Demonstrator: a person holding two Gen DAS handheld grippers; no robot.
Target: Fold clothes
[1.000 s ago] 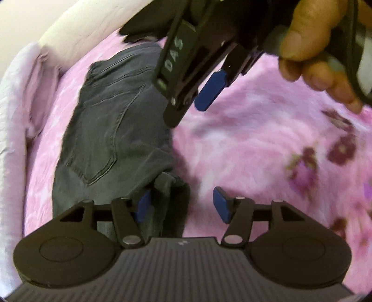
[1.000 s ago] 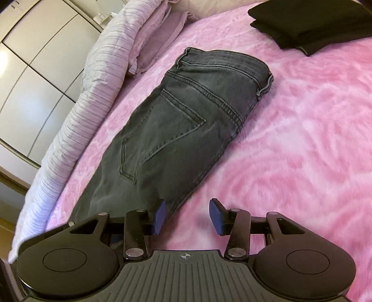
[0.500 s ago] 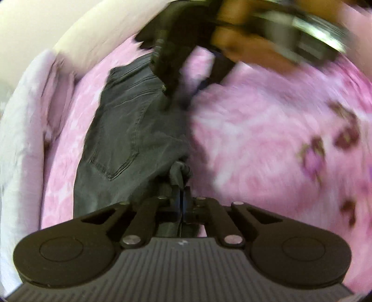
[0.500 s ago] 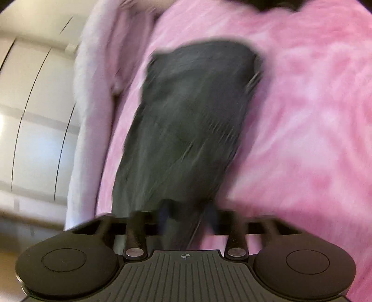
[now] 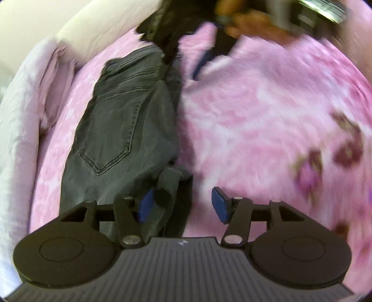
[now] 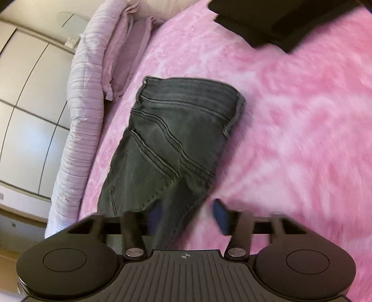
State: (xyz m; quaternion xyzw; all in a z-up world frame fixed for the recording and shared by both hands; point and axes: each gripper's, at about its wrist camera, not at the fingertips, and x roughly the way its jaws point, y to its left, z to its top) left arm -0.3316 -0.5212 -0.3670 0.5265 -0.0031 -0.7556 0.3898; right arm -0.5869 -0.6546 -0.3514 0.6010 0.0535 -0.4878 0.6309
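In the left wrist view, the dark grey folded denim jeans (image 5: 121, 130) lie lengthwise from the upper centre down to the lower left of the frame, on the fluffy pink floral blanket (image 5: 255, 130) that covers the bed; a stitched back pocket faces up at centre left, and a bunched hem of the fabric rises at lower centre; the left gripper (image 5: 183, 205) stands with its blue-padded fingers apart, the left pad touching or just beside that bunched hem, the right pad over bare blanket; at the top of the frame the right gripper (image 5: 204, 60) shows blurred, held in a hand (image 5: 251, 23), and whether its fingers are apart cannot be told from here; a pale lilac ribbed pillow (image 5: 21, 130) curves along the left edge, with a cream wall (image 5: 34, 18) behind it; dark purple flowers mark the blanket at the right.

In the right wrist view, the jeans (image 6: 172, 144) run from the upper centre, where the waistband lies, down to the lower centre, pocket seams showing double through blur; the right gripper (image 6: 188, 213) is spread wide, its fingers apart, the lower edge of the denim lying between the pads without being pinched; the pink blanket (image 6: 290, 139) fills the right half; the ribbed pillow (image 6: 83, 97) lies along the left of the jeans; a folded black garment (image 6: 279, 21) rests at the upper right; pale panelled wardrobe doors (image 6: 25, 93) fill the left edge.
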